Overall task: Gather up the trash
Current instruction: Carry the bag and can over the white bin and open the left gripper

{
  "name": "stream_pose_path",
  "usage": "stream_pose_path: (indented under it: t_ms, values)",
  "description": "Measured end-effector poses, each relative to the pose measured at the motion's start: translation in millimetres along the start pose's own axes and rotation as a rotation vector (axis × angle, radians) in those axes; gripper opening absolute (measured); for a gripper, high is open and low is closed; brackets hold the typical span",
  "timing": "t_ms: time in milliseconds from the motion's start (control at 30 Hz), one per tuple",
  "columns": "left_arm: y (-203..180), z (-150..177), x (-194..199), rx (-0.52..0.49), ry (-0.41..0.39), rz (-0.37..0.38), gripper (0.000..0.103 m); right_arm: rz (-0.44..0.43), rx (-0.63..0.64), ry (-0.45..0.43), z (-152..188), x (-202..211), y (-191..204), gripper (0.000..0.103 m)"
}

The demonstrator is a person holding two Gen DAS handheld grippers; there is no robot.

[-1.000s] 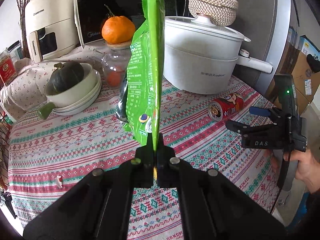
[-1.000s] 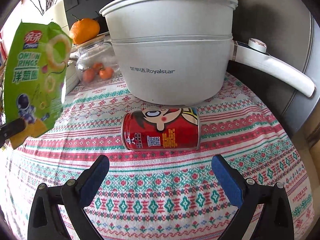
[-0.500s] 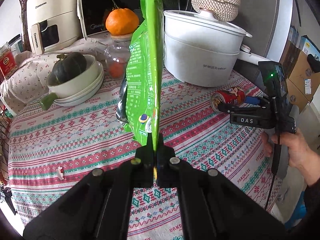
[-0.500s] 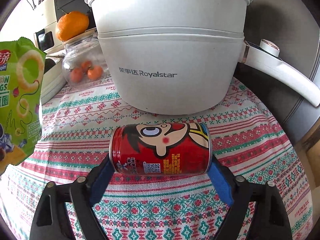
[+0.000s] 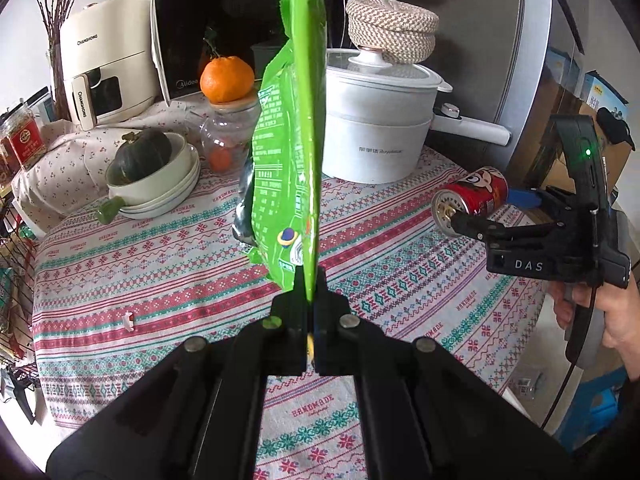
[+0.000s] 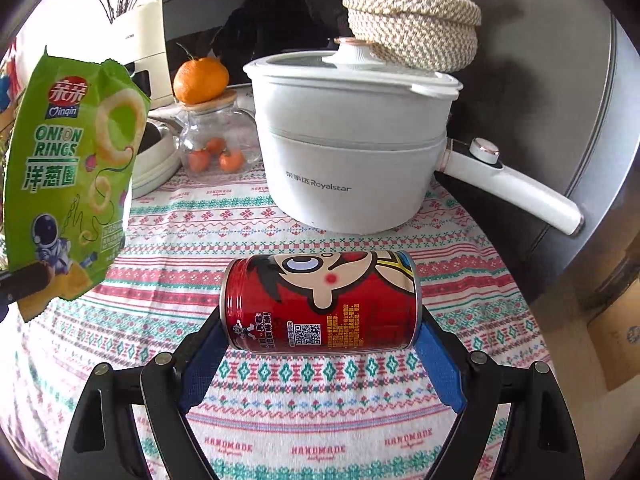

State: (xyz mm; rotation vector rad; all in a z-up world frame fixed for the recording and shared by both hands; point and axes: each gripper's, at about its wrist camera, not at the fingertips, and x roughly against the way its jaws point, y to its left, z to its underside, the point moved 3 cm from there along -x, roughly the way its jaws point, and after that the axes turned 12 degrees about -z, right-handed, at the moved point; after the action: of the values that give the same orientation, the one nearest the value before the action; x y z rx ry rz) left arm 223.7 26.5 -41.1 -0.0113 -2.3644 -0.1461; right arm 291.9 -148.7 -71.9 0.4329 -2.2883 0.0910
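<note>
A green onion-rings snack bag (image 5: 292,140) stands upright in the air, pinched at its bottom edge by my left gripper (image 5: 310,280), which is shut on it. The right wrist view shows the bag (image 6: 72,184) at the left, with a black finger of the left gripper (image 6: 20,284) on its lower corner. A red cartoon drink can (image 6: 320,304) lies sideways between the blue pads of my right gripper (image 6: 320,320), which press on its two ends. In the left wrist view the can (image 5: 476,196) hangs above the patterned tablecloth (image 5: 168,280), held by the right gripper (image 5: 490,208), with a person's hand on its handle.
A white lidded pot (image 6: 348,160) with a long handle (image 6: 516,192) stands just behind the can, a woven basket (image 6: 412,24) above it. Farther left are a glass jar (image 5: 220,140) topped by an orange, stacked bowls (image 5: 160,184) holding a squash, a microwave (image 5: 224,20) and an air fryer (image 5: 104,64). The table edge curves at the right.
The right gripper moved in around the lying can, closed on its two ends and lifted it off the cloth. The left gripper rose slightly with the bag.
</note>
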Motion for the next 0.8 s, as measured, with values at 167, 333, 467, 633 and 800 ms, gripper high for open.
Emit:
stream_pose_path:
  t_ms: [167,333,467,633,800]
  values:
    - [-10.7,11.7,34.2,0.013,-0.008,0.050,0.002,0.005,0.007,-0.031,13.2,51.9,11.9,0.089]
    - [-29.9,30.5,62.8,0.008,-0.002,0.115,0.002,0.017,0.003,-0.048,34.3,96.1,19.8,0.089]
    - [-49.5,47.8,77.1,-0.012,0.016,0.171,0.002,0.028,-0.012,-0.044,53.8,123.6,20.6,0.089]
    - [-76.7,72.4,81.9,-0.029,0.072,0.261,0.002,0.046,-0.063,-0.038,83.7,154.9,10.4,0.089]
    - [-113.1,88.8,83.0,-0.078,0.109,0.343,0.002,0.081,-0.140,-0.006,116.8,176.3,-12.3,0.089]
